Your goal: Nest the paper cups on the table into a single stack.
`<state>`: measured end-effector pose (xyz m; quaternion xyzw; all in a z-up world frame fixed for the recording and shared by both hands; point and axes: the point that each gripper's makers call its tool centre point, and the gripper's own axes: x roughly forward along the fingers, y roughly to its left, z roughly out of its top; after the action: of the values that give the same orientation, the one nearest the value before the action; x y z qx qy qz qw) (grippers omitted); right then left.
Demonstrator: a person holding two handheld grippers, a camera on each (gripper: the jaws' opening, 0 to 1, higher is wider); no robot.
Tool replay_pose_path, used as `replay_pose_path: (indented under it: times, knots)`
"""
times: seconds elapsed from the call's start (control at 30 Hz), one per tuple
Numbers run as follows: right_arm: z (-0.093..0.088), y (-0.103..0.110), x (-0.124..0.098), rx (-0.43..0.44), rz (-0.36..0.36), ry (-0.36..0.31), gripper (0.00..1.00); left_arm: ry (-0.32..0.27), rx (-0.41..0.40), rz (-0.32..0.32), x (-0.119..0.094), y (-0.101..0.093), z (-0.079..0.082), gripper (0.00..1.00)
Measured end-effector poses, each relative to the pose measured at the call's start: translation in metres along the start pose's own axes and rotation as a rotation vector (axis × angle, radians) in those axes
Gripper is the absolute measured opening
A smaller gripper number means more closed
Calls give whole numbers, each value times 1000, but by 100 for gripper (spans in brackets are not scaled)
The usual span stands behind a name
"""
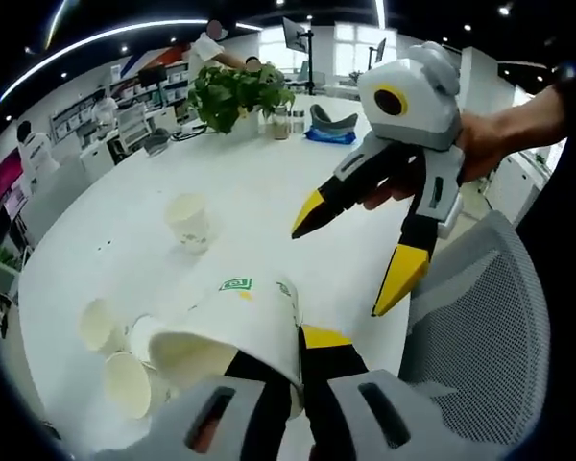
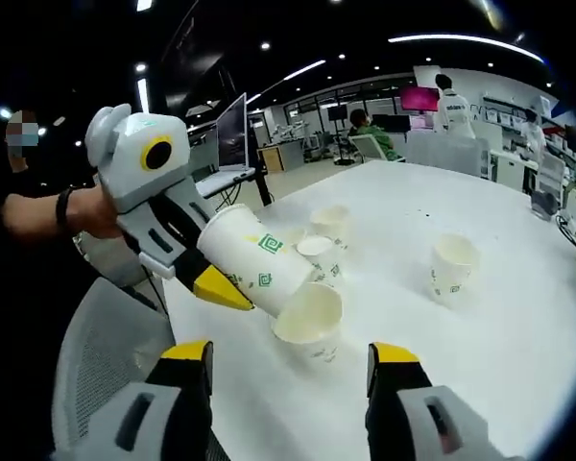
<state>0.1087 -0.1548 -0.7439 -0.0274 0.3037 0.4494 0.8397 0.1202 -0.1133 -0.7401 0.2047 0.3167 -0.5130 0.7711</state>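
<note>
My left gripper [image 1: 280, 353] is shut on a white paper cup [image 1: 238, 325] with a green logo, held on its side with the mouth pointing left. In the right gripper view the same left gripper [image 2: 218, 276] holds that cup [image 2: 254, 257] above the table's near edge. Just under its mouth stands another cup [image 2: 309, 327]. Two more cups [image 2: 319, 252] sit close behind, and a lone upright cup [image 2: 454, 264] stands further right. My right gripper [image 2: 292, 355] is open and holds nothing; it also hangs open in the air [image 1: 338, 270] to the right of the held cup.
The round white table [image 1: 269, 182] carries a potted plant [image 1: 235, 96], jars and a blue item at its far side. A grey mesh chair [image 1: 480, 317] stands by the near edge. Loose cups [image 1: 106, 355] lie lower left, an upright cup [image 1: 190, 221] further in. A monitor [image 2: 232, 130] stands behind.
</note>
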Motion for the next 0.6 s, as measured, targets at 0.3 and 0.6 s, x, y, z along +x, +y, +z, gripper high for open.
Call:
replay_pose_path:
  times: [0.3,0.6]
  knots:
    - [4,3,0,-22,0,-5,68,5,-5,10,1,2,2,0]
    - [4,6,1,-19,6,1,68,21,3,9,5,-1,1,0]
